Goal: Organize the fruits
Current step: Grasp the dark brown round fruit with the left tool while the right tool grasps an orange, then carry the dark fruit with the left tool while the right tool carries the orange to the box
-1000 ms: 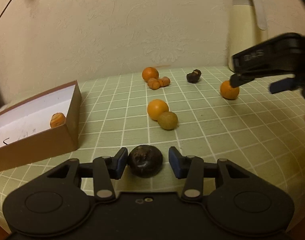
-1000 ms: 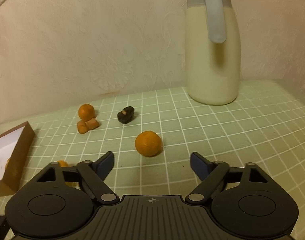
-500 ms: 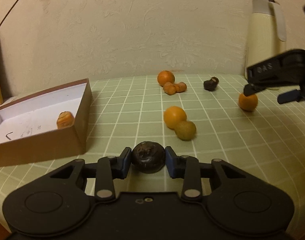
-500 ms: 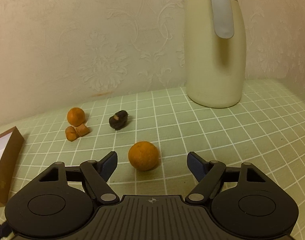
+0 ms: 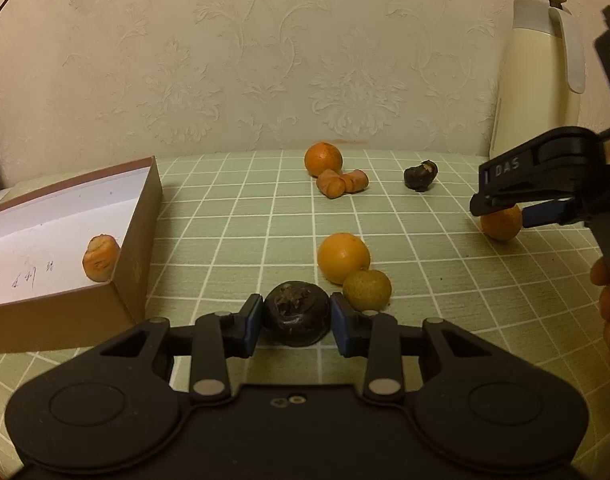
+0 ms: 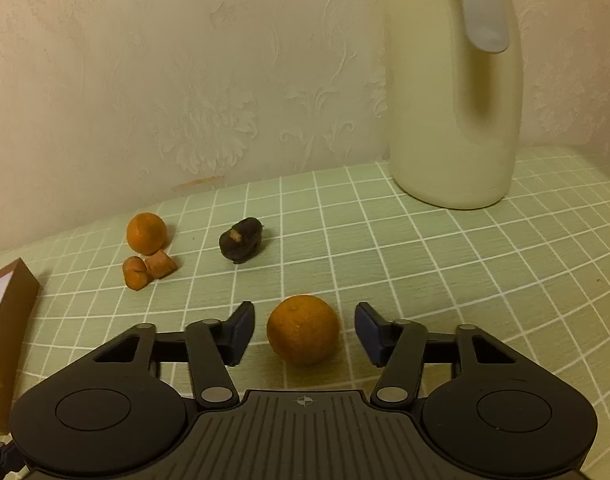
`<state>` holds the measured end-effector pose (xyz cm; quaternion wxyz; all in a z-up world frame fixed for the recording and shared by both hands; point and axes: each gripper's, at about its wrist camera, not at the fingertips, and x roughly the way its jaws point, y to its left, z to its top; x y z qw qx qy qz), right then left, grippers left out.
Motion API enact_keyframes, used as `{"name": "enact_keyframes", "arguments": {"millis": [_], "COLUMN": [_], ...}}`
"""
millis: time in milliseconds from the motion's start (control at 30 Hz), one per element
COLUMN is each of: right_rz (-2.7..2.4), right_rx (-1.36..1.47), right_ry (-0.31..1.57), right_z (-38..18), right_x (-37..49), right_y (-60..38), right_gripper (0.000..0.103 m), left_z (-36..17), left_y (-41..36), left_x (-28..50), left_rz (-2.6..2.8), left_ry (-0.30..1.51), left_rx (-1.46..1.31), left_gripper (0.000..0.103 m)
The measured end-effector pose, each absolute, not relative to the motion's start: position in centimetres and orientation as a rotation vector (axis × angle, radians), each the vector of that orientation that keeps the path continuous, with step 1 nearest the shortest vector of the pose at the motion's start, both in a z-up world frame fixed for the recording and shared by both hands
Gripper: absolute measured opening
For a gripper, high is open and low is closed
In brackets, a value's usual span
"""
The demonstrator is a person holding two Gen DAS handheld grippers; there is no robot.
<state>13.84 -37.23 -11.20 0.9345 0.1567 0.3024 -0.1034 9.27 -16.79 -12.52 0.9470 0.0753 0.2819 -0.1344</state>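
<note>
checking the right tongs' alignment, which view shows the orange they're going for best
The right wrist view: the orange sits whole and close, centred between the open right tongs, with a gap on each side. In the left wrist view the same orange is far off and its top is partly hidden behind the right tongs.

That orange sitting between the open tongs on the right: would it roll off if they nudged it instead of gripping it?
Probably. The orange is round and sits free on the flat checked tablecloth, so a one-sided push would likely send it rolling. Its dimpled skin looks firm, so the right tongs, whose jaws stand open either side of it, should grip it without slipping or crushing, closing evenly.
</note>
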Motion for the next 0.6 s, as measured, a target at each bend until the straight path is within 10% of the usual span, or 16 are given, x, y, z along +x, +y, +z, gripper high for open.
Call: {"name": "enact_keyframes", "arguments": {"millis": [600], "right_rz": [-0.131], "right_rx": [0.286], "right_ry": [0.655], "right_z": [-10.8], "right_x": [10.9], "right_y": [-33.9], "right_gripper": [0.039], "left_z": [-12.2], "left_y": [-16.3], "left_x": [9.5], "left_rz": [-0.293], "left_ry": [0.596], "left_rx": [0.152], "left_gripper": [0.027]}}
